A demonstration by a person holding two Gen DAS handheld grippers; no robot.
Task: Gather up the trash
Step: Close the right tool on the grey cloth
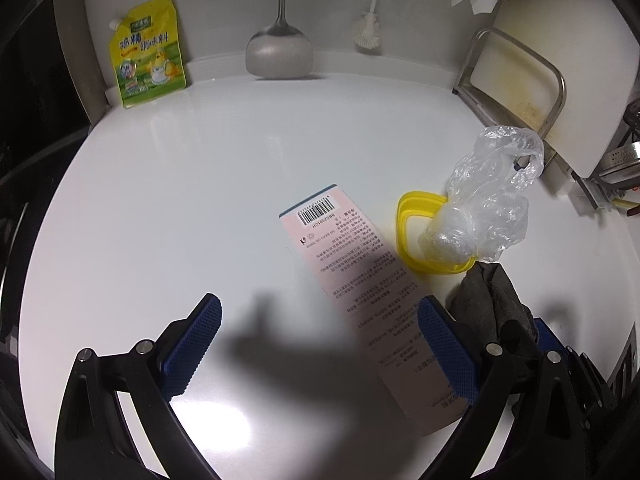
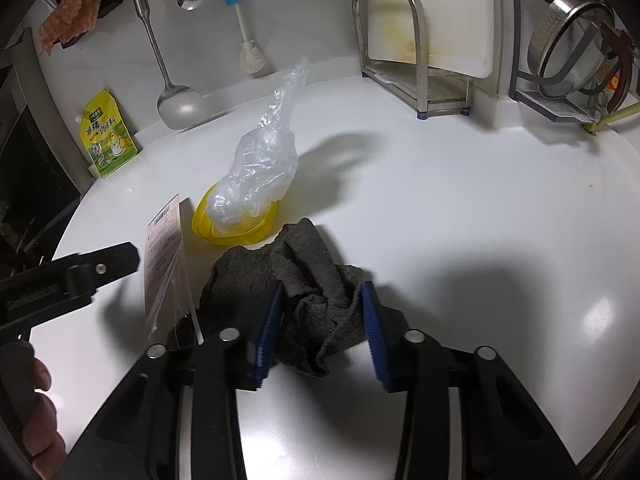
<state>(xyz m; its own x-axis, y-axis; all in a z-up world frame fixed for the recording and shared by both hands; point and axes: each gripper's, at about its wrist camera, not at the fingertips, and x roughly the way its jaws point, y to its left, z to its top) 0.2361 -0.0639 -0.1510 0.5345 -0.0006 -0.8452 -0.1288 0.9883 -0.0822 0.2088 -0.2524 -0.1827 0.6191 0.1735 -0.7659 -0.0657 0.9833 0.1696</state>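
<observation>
A pink flat package (image 1: pixel 340 256) with a barcode lies on the white counter (image 1: pixel 180 200). My left gripper (image 1: pixel 320 308) hovers open over its near end, and nothing is pinched. To the package's right sits a yellow lid (image 1: pixel 408 224) with a crumpled clear plastic bag (image 1: pixel 492 184) resting on it. In the right wrist view a dark grey cloth (image 2: pixel 304 280) lies bunched in front of the yellow lid (image 2: pixel 240 236) and the bag (image 2: pixel 264 160). My right gripper (image 2: pixel 322 300) is shut on the cloth, both blue pads pressing its folds.
Against the back wall lean a yellow seasoning pouch (image 1: pixel 148 56), a ladle (image 1: pixel 279 54) and a white brush (image 1: pixel 368 28). A cutting board in a metal rack (image 2: pixel 420 40) and a steel strainer (image 2: pixel 568 40) stand at the right. A dark stove (image 1: pixel 32 120) borders the left.
</observation>
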